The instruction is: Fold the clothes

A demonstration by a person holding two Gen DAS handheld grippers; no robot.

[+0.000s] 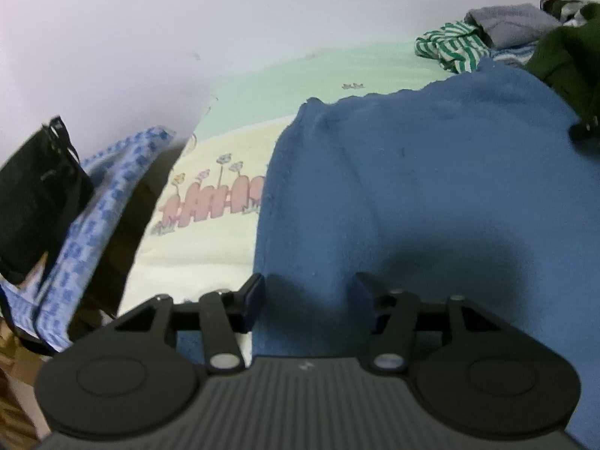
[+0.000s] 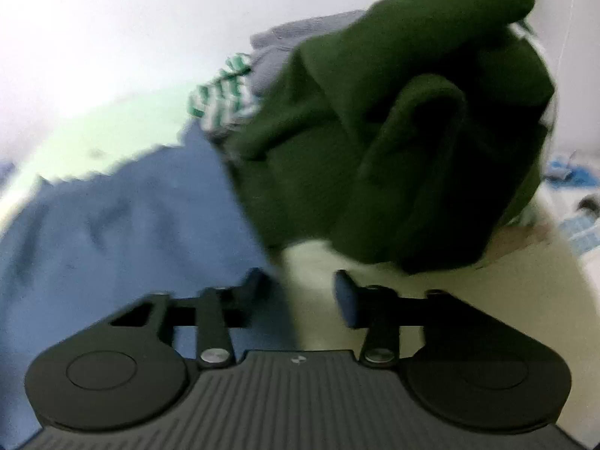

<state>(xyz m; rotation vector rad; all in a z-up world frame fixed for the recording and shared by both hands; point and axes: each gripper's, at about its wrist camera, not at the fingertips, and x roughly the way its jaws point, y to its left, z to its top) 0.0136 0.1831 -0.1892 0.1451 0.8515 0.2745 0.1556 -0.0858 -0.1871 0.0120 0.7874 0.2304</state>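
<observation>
Left gripper (image 1: pixel 309 296) and right gripper (image 2: pixel 298 292), both spread and empty, over blue fleece garment (image 1: pixel 431 187) beside dark green garment (image 2: pixel 393 131).

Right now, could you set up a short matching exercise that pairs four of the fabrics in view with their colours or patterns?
Things:
1. garment spread flat under the left gripper
2. bunched garment ahead of the right gripper
3. crumpled piece at the far edge of the bed
4. bedsheet

Colours:
A. green and white stripes
B. pale, with pink fence and flowers
C. blue
D. dark green

Pairs: 1-C, 2-D, 3-A, 4-B
</observation>
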